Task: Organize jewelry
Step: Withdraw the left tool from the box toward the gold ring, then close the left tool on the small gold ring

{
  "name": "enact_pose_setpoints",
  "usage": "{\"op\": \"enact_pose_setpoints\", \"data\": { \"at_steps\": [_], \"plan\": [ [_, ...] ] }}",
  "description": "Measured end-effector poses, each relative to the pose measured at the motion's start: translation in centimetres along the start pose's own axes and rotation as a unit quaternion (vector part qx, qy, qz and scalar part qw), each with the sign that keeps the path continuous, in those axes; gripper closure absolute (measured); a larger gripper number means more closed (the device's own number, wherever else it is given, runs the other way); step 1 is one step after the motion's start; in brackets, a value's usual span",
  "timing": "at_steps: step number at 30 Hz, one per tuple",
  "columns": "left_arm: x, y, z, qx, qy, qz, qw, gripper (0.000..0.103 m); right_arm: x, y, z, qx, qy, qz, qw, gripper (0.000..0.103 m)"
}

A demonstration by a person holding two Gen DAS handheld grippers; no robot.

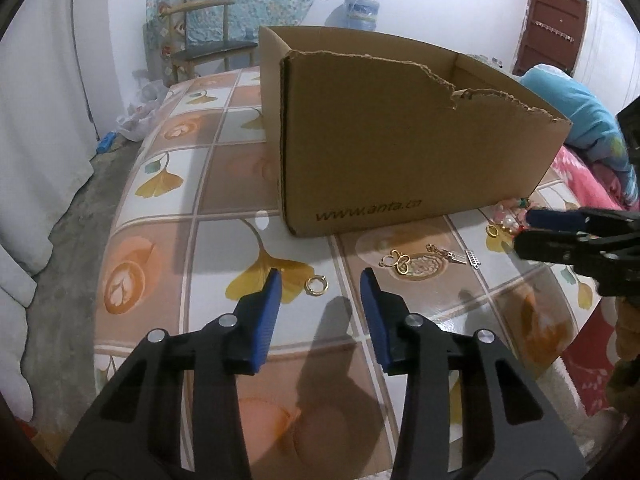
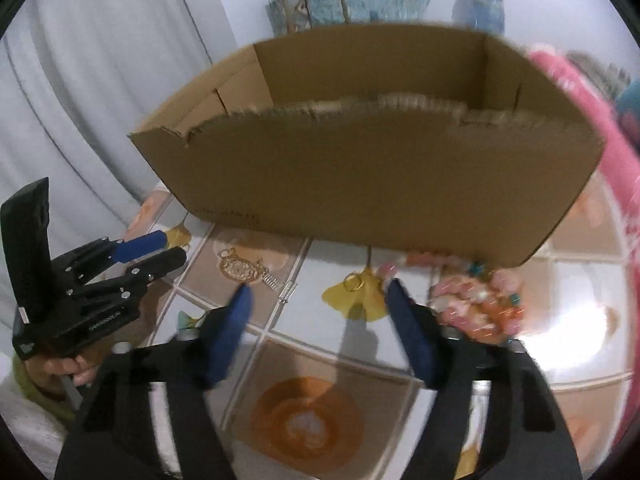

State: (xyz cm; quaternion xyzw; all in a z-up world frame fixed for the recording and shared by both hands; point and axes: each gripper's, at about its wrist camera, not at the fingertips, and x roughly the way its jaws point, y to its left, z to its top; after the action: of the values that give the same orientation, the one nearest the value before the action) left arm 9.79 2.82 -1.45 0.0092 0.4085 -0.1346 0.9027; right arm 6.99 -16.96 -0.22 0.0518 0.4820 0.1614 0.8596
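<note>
A small gold ring (image 1: 316,285) lies on the ginkgo-patterned tablecloth (image 1: 224,184), right between the blue pads of my left gripper (image 1: 320,280); the pads stand clear of it, so that gripper is open. A second gold ring (image 2: 352,282) lies just beyond the tips of my right gripper (image 2: 320,292), which is open and blurred. A gold butterfly pendant (image 1: 396,262), a chain charm (image 1: 452,256) and a heap of pink and white beads (image 2: 472,304) lie in front of the cardboard box (image 1: 400,140). Each gripper shows in the other's view: right gripper (image 1: 522,231), left gripper (image 2: 174,245).
The open-topped box (image 2: 360,180) with a torn front rim stands close behind the jewelry. A pink and blue blanket (image 1: 580,120) lies at the right. A wooden chair (image 1: 208,44), a curtain (image 1: 40,120) and a brown door (image 1: 552,28) stand beyond the table.
</note>
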Motion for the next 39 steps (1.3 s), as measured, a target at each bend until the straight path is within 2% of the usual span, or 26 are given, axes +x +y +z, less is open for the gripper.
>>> {"op": "enact_pose_setpoints", "data": {
  "at_steps": [4, 7, 9, 11, 16, 26, 39],
  "plan": [
    [0.1, -0.1, 0.1, 0.004, 0.003, 0.004, 1.0000, 0.064, 1.3, -0.4, -0.3, 0.011, 0.014, -0.013, 1.000, 0.050],
    [0.1, 0.0, 0.1, 0.005, 0.005, 0.002, 1.0000, 0.064, 1.6, -0.5, -0.1, 0.008, 0.008, -0.024, 1.000, 0.055],
    [0.1, 0.0, 0.0, 0.007, 0.008, 0.000, 0.9999, 0.064, 2.0, -0.2, 0.1, -0.001, 0.004, -0.035, 0.999, 0.062],
    [0.4, -0.1, -0.1, 0.008, 0.013, -0.001, 0.9999, 0.064, 2.3, 0.2, 0.2, -0.012, 0.001, -0.047, 0.999, 0.065],
    [0.6, -0.3, 0.0, 0.012, 0.016, -0.003, 0.9998, 0.066, 2.7, 1.2, -0.2, -0.028, -0.004, -0.060, 0.998, 0.065],
    [0.9, -0.2, 0.2, 0.025, 0.021, 0.008, 0.9994, 0.091, 2.1, 1.1, -0.5, -0.032, -0.008, -0.065, 0.997, 0.065],
    [0.9, -0.7, 0.1, 0.043, 0.022, 0.006, 0.9988, 0.093, 1.9, 1.2, -0.5, -0.044, -0.007, -0.073, 0.996, 0.067]
  ]
}}
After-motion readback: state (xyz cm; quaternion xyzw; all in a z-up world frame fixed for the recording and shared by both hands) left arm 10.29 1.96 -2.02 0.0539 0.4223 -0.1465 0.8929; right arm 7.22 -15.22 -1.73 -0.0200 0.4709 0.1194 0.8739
